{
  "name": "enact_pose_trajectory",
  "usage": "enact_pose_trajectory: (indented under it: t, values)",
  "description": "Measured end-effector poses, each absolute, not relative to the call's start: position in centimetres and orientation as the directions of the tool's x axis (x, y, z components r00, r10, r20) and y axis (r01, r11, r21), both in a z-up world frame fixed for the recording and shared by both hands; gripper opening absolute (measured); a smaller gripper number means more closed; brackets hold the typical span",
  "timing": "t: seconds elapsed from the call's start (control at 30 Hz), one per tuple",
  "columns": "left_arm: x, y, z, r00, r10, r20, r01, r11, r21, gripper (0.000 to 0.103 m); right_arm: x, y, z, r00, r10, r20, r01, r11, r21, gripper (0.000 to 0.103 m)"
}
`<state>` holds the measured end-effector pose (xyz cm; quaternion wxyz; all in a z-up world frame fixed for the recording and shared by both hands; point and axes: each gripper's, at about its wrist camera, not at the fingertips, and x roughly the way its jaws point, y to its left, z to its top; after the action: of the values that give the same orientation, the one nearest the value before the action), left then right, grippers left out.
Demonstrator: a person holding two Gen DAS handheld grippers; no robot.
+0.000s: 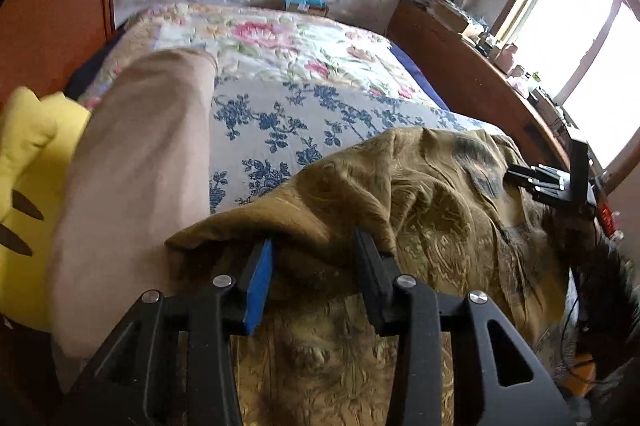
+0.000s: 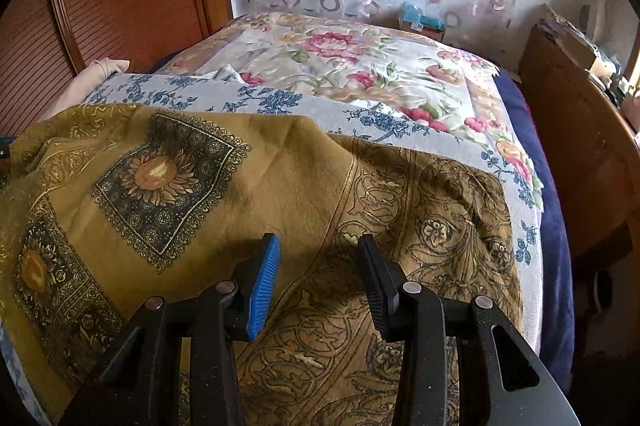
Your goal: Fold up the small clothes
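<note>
Our left gripper [image 1: 314, 250] stands parted, its blue pad and black pad either side of a raised fold of the olive-gold printed cloth [image 1: 420, 194]. The fold edge lies across the gap and cloth bulges between the fingers, but we see daylight at each pad, so we read nothing as pinched. The right gripper [image 2: 318, 254] is likewise parted and hovers above the same cloth [image 2: 240, 162] — its pads are clear of the fabric and hold nothing.

The cloth is spread over the near part of the bed, on the blue-flowered sheet [image 2: 400, 124], with the rose-printed quilt [image 2: 360, 66] beyond it. In the right wrist view its long run goes side to side across the bed: the sunflower panels fall to the left of the gripper, the scrollwork border runs to the right, and the far edge lies ahead of the fingers. In the left wrist view the right gripper [image 1: 536, 182] shows at the far right over the same cloth, so the two tools sit at opposite ends of it.

The point the next move turns on, as we judge it: the left gripper is already at a lifted edge, the nearer of the two to a grip, while the right has flat cloth beneath it and would have to come down onto fabric or find an edge. A beige garment [image 1: 132, 162] and a yellow one [image 1: 28, 154] lie off to the left, apart from the work.
</note>
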<state>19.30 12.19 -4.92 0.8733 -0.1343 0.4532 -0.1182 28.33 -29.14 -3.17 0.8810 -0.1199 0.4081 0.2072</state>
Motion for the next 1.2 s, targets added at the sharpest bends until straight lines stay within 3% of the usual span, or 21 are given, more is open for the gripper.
enact_pose_trajectory:
  t: [0.17, 0.27, 0.37, 0.63, 0.87, 1.0, 1.03, 1.1, 1.2]
  values:
    - [21.3, 13.7, -5.6, 0.520, -0.384, -0.763, 0.037, 0.902, -0.430, 0.041, 28.2, -29.2, -3.3, 0.583, 0.275, -0.764, -0.466, 0.884, -0.038, 0.042]
    - [22.4, 14.2, -5.5, 0.519, -0.337, -0.785, 0.019, 0.923, -0.384, 0.041, 28.1, -29.2, -3.4, 0.587, 0.281, -0.759, -0.466, 0.884, -0.034, 0.042]
    - [23.0, 14.1, -5.6, 0.517, -0.331, -0.789, 0.023, 0.927, -0.374, 0.003, 28.1, -29.3, -3.4, 0.589, 0.285, -0.756, -0.468, 0.883, -0.030, 0.042]
    - [21.7, 15.0, 0.6, 0.715, -0.273, -0.644, 0.069, 0.944, -0.324, 0.002, 28.1, -30.0, -3.4, 0.585, 0.301, -0.754, -0.458, 0.889, -0.001, 0.042]
    - [25.4, 16.4, -0.9, 0.701, -0.165, -0.694, -0.005, 0.972, -0.236, 0.002, 28.0, -31.8, -1.6, 0.671, 0.255, -0.696, -0.354, 0.935, 0.002, 0.042]
    - [24.4, 16.3, -1.5, 0.717, -0.122, -0.686, 0.013, 0.987, -0.161, 0.008, 26.9, -32.5, -0.3, 0.710, 0.221, -0.668, -0.328, 0.944, -0.036, 0.042]
    - [23.8, 16.4, -1.4, 0.723, -0.112, -0.681, 0.014, 0.989, -0.149, 0.015, 26.6, -32.6, 0.0, 0.715, 0.222, -0.663, -0.327, 0.944, -0.036, 0.042]
    - [22.7, 16.9, -0.9, 0.728, -0.101, -0.678, 0.013, 0.991, -0.134, 0.042, 25.9, -32.7, 0.3, 0.717, 0.226, -0.660, -0.330, 0.943, -0.035, 0.042]
    - [20.4, 17.6, -0.4, 0.723, -0.123, -0.679, 0.029, 0.989, -0.148, 0.043, 24.6, -32.4, 0.2, 0.721, 0.217, -0.658, -0.330, 0.942, -0.052, 0.042]
